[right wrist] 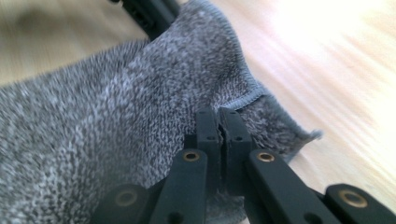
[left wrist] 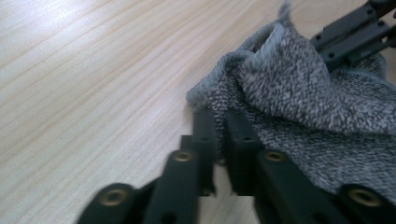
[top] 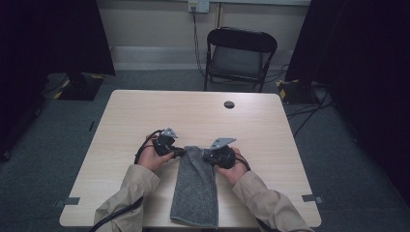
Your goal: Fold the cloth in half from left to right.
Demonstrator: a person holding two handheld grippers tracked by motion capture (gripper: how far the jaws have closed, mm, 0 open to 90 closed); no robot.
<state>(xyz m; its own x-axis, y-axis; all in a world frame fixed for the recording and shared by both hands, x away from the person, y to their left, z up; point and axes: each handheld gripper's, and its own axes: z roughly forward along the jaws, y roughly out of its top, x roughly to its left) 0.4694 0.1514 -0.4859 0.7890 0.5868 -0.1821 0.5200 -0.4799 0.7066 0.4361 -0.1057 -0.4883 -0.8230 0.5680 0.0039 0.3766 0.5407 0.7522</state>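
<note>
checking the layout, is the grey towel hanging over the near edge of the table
Yes, in the high view the grey towel runs from between the grippers down past the table near edge.

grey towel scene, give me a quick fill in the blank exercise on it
1. The grey towel lies on a ____ table.
2. The left gripper and right gripper each pinch the towel's ____ end.
3. Behind the table stands a black folding ____.

Missing words: wooden; far; chair

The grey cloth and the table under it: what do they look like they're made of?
Grey cloth: soft looped terry or knit, matte, flecked grey with a stitched hem; probably a towel. Table: pale wood-grain top, smooth with a slight sheen; likely laminate rather than solid wood.
</note>
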